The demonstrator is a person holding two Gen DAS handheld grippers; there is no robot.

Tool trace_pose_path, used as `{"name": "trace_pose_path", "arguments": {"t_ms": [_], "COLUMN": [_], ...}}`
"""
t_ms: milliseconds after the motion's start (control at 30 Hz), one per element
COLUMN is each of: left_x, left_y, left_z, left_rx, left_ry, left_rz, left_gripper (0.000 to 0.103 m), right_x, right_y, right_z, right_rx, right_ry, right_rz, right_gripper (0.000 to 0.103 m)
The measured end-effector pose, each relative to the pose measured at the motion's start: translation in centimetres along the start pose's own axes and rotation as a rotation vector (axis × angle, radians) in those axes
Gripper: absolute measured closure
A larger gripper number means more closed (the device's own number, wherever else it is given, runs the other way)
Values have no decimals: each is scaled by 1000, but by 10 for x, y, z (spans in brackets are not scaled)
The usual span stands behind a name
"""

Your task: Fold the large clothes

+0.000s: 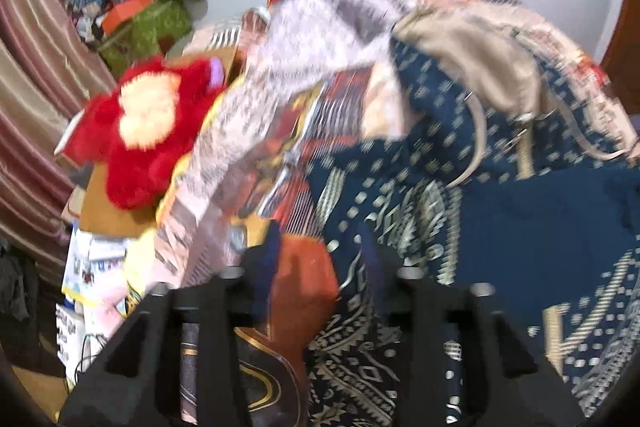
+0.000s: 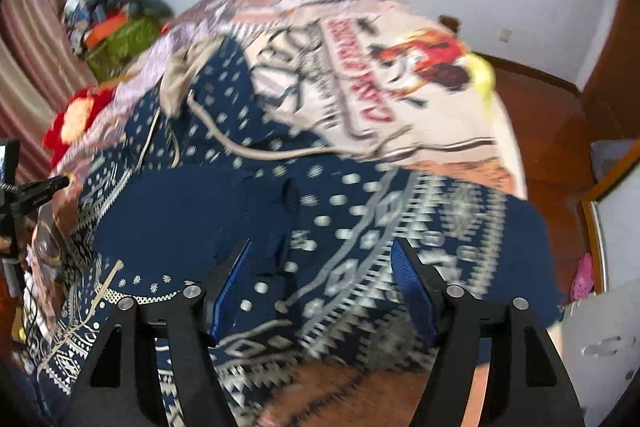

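A large navy garment with a white geometric pattern (image 2: 360, 227) lies spread over a bed with a printed cover (image 2: 400, 75). It also shows in the left wrist view (image 1: 500, 235). A beige garment with cords (image 1: 472, 63) lies on top of it at the far side. My right gripper (image 2: 324, 279) is open, its blue-padded fingers (image 2: 230, 291) wide apart just above the navy cloth, holding nothing. My left gripper (image 1: 320, 267) is over the bed's left edge; navy and orange cloth fills the space between its fingers, and whether it grips is unclear.
A red and cream plush toy (image 1: 140, 131) lies on cardboard boxes left of the bed. Striped curtains (image 1: 36, 67) hang at far left. A green bag with clutter (image 1: 148, 27) stands behind. A wooden floor (image 2: 560, 131) and white cabinet (image 2: 620, 219) are right of the bed.
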State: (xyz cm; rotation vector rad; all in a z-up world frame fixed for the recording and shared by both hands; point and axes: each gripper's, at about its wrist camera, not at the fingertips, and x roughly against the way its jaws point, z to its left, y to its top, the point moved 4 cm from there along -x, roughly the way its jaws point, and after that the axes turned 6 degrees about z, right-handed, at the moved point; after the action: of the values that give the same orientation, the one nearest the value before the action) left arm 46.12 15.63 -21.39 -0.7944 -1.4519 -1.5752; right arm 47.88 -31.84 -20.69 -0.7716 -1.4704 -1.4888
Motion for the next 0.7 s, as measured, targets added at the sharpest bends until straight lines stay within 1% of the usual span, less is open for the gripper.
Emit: {"name": "trace_pose_path", "arguments": {"t_ms": [33, 100, 167, 267, 367, 400, 500, 567, 700], "left_x": [8, 23, 31, 32, 23, 16, -5, -22, -46], "left_y": [4, 9, 12, 12, 6, 3, -6, -13, -25], "left_z": [-4, -15, -30, -65, -102, -117, -149, -168, -189], "left_rx": [-9, -26, -38, -59, -97, -117, -150, -167, -199], "left_ry": [-11, -34, -78, -174, -232, -245, -281, -305, -310], "left_rz": [-23, -51, -52, -24, 4, 21, 80, 128, 187], "left_gripper": [43, 39, 38, 38, 38, 38, 38, 38, 38], "right_x": [8, 24, 35, 43, 39, 36, 26, 18, -7], "right_y": [-2, -9, -17, -27, -33, -33, -27, -18, 2], "right_z": [-8, -27, -46, -69, -77, -76, -57, -31, 10], "right_rx": [-22, -74, -128, -196, -212, -207, -142, -64, 58], "right_ry": [-8, -14, -6, 21, 49, 51, 78, 108, 134], "right_rz": [-18, -47, -52, -37, -6, 1, 5, -6, -17], "right_gripper": [23, 21, 21, 21, 21, 21, 21, 21, 22]}}
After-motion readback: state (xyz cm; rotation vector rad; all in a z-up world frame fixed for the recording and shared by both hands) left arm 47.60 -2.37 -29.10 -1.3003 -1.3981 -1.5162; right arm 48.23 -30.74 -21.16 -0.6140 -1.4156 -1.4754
